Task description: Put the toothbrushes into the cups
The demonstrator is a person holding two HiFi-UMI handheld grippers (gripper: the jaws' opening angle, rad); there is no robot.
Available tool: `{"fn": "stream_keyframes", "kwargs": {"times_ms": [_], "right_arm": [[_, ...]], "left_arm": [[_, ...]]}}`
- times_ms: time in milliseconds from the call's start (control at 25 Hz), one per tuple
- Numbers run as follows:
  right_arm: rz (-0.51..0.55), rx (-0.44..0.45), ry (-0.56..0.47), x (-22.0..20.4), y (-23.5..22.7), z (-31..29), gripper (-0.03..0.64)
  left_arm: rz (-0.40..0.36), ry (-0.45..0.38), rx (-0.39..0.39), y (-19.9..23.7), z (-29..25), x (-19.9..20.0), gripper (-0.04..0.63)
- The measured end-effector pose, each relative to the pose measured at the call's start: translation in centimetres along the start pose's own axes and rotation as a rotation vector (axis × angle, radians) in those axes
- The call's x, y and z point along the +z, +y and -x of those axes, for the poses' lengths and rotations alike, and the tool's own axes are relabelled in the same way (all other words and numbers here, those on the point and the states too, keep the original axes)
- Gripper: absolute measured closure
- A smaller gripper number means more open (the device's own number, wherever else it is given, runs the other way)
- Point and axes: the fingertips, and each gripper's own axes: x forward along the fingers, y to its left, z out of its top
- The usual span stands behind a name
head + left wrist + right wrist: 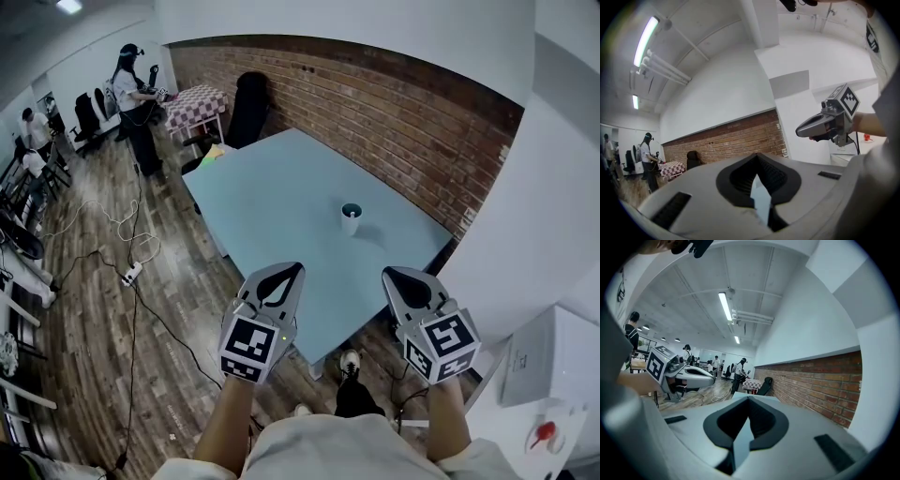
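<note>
A white cup [350, 219] with a teal inside stands alone on the light blue table [281, 197], toward its right side. No toothbrush shows in any view. My left gripper [296, 268] hovers over the table's near edge, well short of the cup, its jaws shut with nothing in them. My right gripper [387, 273] hangs beside it over the near right corner, also shut and empty. The left gripper view has its own closed jaws [758, 159] low in frame and the right gripper [798, 132] off to the right. The right gripper view has its closed jaws [748, 401] and the left gripper [711, 377].
A brick wall [394, 103] runs behind the table. A black chair [248, 108] and a checked table [197, 105] stand at the far end, with people [136, 98] beyond. Cables and a power strip [131, 274] lie on the wood floor to the left. A white cabinet [548, 375] stands at right.
</note>
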Motion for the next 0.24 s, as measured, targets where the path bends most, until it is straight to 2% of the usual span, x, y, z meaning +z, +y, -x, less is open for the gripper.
{"fn": "stream_keyframes", "kwargs": {"times_ms": [240], "right_arm": [[-0.002, -0.002, 0.002, -0.29, -0.08, 0.15, 0.603]], "left_arm": [[-0.005, 0.004, -0.001, -0.26, -0.13, -0.08, 0.586]]}}
